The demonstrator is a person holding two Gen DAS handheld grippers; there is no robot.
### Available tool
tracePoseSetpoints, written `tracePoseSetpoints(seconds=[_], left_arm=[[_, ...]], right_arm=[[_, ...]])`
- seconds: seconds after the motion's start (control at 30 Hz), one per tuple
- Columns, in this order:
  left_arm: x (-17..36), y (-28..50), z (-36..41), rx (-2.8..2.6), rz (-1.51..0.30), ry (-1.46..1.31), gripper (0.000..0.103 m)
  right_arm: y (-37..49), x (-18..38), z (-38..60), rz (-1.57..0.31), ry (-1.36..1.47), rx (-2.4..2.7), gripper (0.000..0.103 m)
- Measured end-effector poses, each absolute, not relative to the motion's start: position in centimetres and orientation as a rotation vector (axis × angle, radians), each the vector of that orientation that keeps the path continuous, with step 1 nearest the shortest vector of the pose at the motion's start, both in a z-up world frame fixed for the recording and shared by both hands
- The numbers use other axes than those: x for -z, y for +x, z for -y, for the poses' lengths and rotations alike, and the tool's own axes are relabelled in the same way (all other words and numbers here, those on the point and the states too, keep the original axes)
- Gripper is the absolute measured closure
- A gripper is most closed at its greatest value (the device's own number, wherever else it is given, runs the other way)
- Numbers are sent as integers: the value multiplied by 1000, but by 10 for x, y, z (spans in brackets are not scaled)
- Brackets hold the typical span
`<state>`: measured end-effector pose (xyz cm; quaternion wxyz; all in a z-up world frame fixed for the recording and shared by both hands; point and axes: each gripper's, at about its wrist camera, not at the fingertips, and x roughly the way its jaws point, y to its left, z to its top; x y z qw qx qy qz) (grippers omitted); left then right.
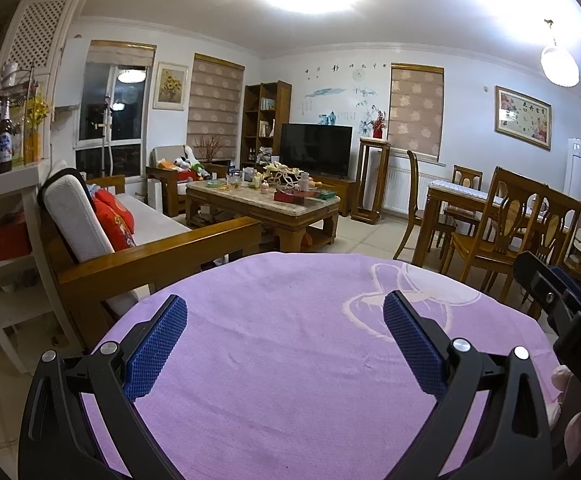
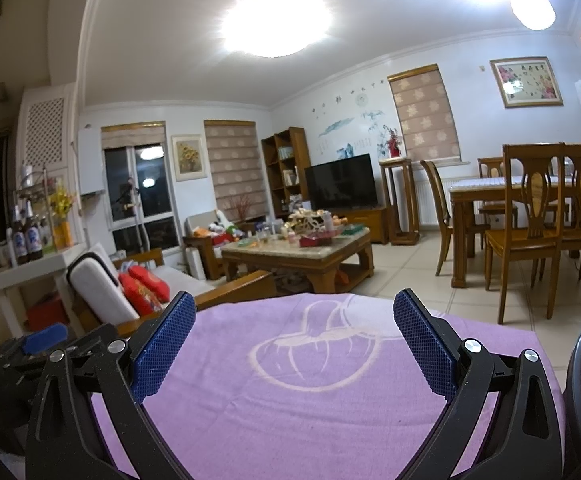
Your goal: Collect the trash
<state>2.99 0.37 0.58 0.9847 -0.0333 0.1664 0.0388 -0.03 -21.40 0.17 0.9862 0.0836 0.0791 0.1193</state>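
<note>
Left tongs [image 1: 285, 320] and right tongs [image 2: 294, 322] both stand spread wide with nothing between their blue pads, each at the lower centre of its frame over a surface draped in a purple cloth [image 1: 290, 360]. No trash is discernible on that cloth. The only clutter in view sits on the coffee table [image 1: 264, 200] at mid-frame, well apart, beyond the wooden sofa [image 1: 130, 240]; individual items there are too small to identify.

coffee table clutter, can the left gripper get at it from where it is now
Probably not. The left gripper hangs open over the purple cloth, while the coffee table stands far across the room, with the sofa's wooden armrest between them. The person would have to walk over.
</note>
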Motion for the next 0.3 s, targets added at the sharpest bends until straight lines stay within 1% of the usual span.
tracePoseSetpoints(seconds=[0.3], left_arm=[[-4,32,-3,-58,-362,-81,5]], right_arm=[[0,-3,214,-158,169,-240,5]])
